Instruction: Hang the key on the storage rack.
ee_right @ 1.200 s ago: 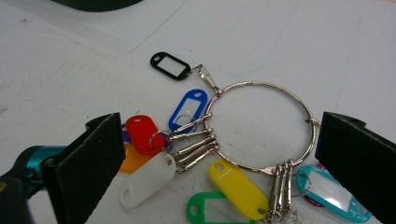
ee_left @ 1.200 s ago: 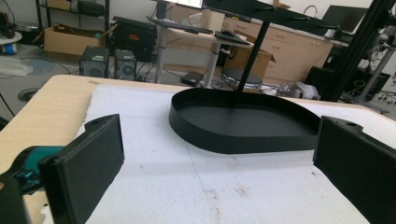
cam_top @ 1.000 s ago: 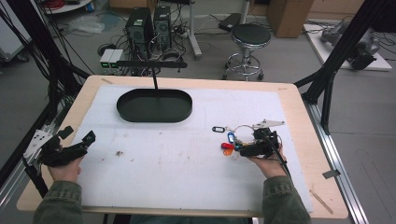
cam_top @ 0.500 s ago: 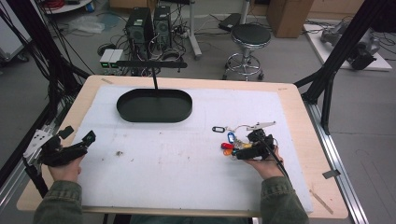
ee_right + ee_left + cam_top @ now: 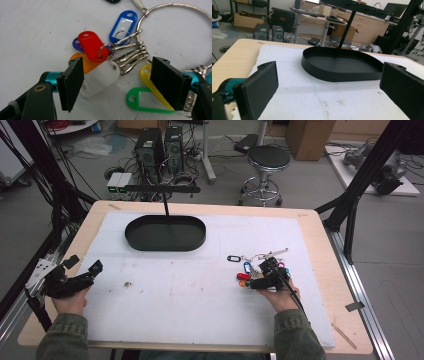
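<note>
Right gripper [image 5: 115,85] jaws have just been narrowing, not yet pinching, straddling the white key tag [image 5: 100,78] of the bunch. Tag's long axis runs slantwise across the gap. Left gripper [image 5: 324,100] gapes idle, well apart.

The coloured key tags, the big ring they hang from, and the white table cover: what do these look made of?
Red oblong key tag and its coloured neighbours: probably moulded plastic, smooth and glossy, some with clear windows. Large silver key ring and small clips: metal by their bright shine. White table cover: likely foam board, matte, finely grained, lightly stained.
</note>
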Demonstrator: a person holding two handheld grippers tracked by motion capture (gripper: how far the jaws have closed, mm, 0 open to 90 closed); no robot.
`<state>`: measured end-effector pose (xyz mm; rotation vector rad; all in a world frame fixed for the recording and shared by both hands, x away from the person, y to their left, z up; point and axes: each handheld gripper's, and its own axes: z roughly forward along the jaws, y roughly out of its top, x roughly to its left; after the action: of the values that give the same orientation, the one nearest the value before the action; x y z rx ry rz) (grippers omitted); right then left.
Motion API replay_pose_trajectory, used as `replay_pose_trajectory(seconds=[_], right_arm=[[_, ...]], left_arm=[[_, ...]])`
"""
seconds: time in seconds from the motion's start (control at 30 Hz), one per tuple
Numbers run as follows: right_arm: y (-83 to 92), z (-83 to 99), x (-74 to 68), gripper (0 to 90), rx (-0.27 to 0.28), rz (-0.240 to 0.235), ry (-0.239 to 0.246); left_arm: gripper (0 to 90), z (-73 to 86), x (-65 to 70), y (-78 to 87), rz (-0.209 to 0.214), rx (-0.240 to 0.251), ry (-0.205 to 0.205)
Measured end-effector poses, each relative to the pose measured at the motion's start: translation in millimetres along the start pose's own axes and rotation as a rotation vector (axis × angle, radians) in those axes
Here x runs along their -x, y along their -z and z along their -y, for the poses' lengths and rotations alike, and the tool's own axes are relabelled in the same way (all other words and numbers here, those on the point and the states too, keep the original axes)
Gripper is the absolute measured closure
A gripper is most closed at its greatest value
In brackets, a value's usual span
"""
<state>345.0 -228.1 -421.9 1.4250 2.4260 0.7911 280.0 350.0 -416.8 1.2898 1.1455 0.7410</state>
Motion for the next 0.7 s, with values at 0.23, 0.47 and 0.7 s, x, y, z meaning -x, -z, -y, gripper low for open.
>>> replay_pose_trajectory(seconds=[0.23, 0.47, 0.7], right_arm=[[0.9, -3.4, -5.6, 43.3, -0.027, 0.042, -0.027], [5.1, -1.3, -8.9, 73.6, -0.041, 0.078, -0.024], [7.0, 0.7, -8.6, 84.4, -0.052, 0.051, -0.011]], left_arm=[[2.4, -0.2, -0.3, 0.4, -0.007, 0.001, 0.0], [2.4, -0.2, -0.8, 0.6, -0.009, 0.005, 0.004], [2.4, -0.2, -0.8, 0.7, -0.008, 0.006, 0.006]])
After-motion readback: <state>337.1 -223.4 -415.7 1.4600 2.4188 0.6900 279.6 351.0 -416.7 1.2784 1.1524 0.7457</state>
